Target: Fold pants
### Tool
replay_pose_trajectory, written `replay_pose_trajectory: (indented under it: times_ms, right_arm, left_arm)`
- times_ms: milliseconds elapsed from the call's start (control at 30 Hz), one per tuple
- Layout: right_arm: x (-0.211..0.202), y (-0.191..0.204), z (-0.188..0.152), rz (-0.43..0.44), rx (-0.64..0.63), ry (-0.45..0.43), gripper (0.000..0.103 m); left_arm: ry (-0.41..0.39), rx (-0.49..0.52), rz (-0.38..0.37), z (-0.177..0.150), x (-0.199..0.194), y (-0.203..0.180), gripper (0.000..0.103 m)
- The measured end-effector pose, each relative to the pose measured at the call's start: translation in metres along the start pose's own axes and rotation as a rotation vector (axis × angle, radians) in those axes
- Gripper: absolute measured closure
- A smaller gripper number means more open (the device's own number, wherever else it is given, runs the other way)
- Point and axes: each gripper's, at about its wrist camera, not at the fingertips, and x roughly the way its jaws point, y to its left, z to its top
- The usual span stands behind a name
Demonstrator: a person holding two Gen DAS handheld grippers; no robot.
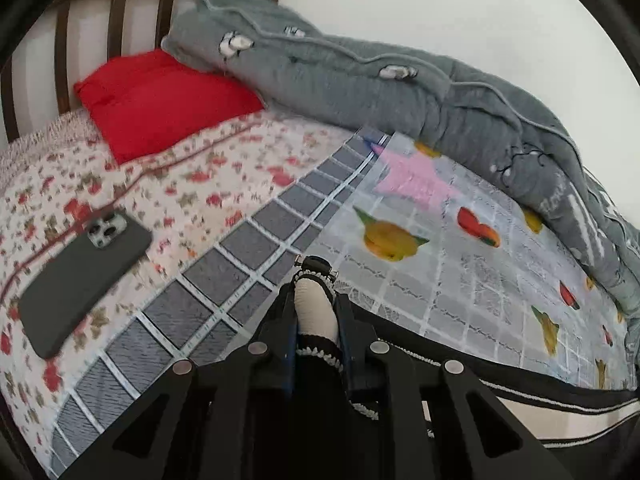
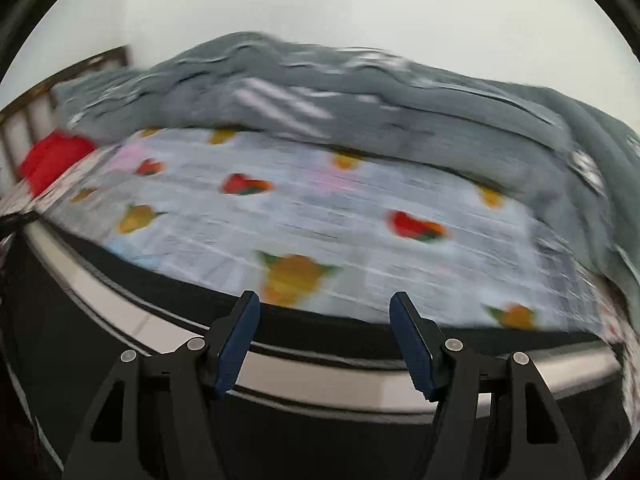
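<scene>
The pants (image 1: 540,396) are black with a white side stripe and lie along the near edge of the bed. My left gripper (image 1: 316,312) is shut on a bunched end of the pants, black and white fabric with a stitched trim, held between the fingers. In the right wrist view the pants (image 2: 320,376) stretch as a black band with a white stripe across the front of the bed. My right gripper (image 2: 325,340) is open and empty, just above the pants. That view is motion-blurred.
A fruit-print sheet (image 1: 460,264) covers the bed, with a floral sheet (image 1: 180,184) to the left. A dark phone (image 1: 80,276) lies on the floral sheet. A red pillow (image 1: 160,104) and a grey quilt (image 1: 400,92) lie at the back by the headboard (image 1: 116,12).
</scene>
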Motion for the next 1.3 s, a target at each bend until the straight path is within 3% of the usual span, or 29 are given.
replay_pose_trajectory:
  times_ms: [200, 367, 433, 467, 533, 600, 700, 800, 867, 967, 1067, 1100, 1167, 1200, 1300]
  right_arm:
    - [0.041, 0.06, 0.008, 0.227, -0.135, 0.07, 0.037]
    - [0.07, 0.088, 0.003, 0.283, -0.223, 0.159, 0.037]
    - [0.08, 0.094, -0.002, 0.289, -0.255, 0.195, 0.044]
    - [0.081, 0.097, -0.005, 0.287, -0.277, 0.192, 0.053]
    - [0.077, 0.102, -0.008, 0.299, -0.323, 0.182, 0.094]
    - [0.072, 0.107, -0.011, 0.268, -0.353, 0.153, 0.099]
    - [0.052, 0.105, -0.01, 0.251, -0.359, 0.088, 0.101]
    - [0.025, 0.09, 0.008, 0.291, -0.286, -0.014, 0.101]
    - [0.037, 0.094, 0.012, 0.268, -0.308, 0.0, 0.101]
    - [0.085, 0.107, 0.003, 0.209, -0.344, 0.122, 0.1]
    - [0.091, 0.108, -0.001, 0.165, -0.329, 0.106, 0.096]
    - [0.089, 0.106, 0.002, 0.163, -0.316, 0.113, 0.092]
    - [0.082, 0.098, 0.006, 0.16, -0.281, 0.126, 0.085]
    - [0.075, 0.093, 0.005, 0.156, -0.263, 0.118, 0.078]
    - [0.062, 0.076, -0.002, 0.092, -0.227, 0.093, 0.06]
  left_arm:
    - [0.015, -0.002, -0.011, 0.0, 0.0, 0.001, 0.086]
    - [0.022, -0.008, -0.03, -0.002, -0.001, 0.006, 0.086]
    - [0.023, -0.003, -0.027, -0.005, -0.001, 0.005, 0.085]
    - [0.021, 0.003, -0.026, -0.006, -0.002, 0.004, 0.085]
    - [0.018, 0.014, -0.025, -0.007, -0.005, 0.004, 0.085]
    - [0.012, 0.016, -0.032, -0.007, -0.008, 0.005, 0.085]
    - [-0.029, 0.017, -0.064, -0.007, -0.02, 0.009, 0.086]
    - [-0.061, 0.022, -0.081, -0.002, -0.026, 0.01, 0.085]
    - [-0.035, 0.023, -0.06, 0.001, -0.015, 0.006, 0.085]
    - [0.027, 0.017, 0.0, -0.003, 0.008, 0.003, 0.085]
    - [0.017, 0.026, 0.03, -0.006, 0.007, 0.001, 0.08]
    - [0.019, 0.028, 0.035, -0.006, 0.007, 0.0, 0.079]
    - [0.033, 0.029, 0.085, -0.006, 0.003, 0.0, 0.057]
    - [0.037, 0.03, 0.103, -0.007, 0.001, 0.0, 0.053]
    - [0.032, 0.021, 0.095, -0.014, -0.012, 0.003, 0.051]
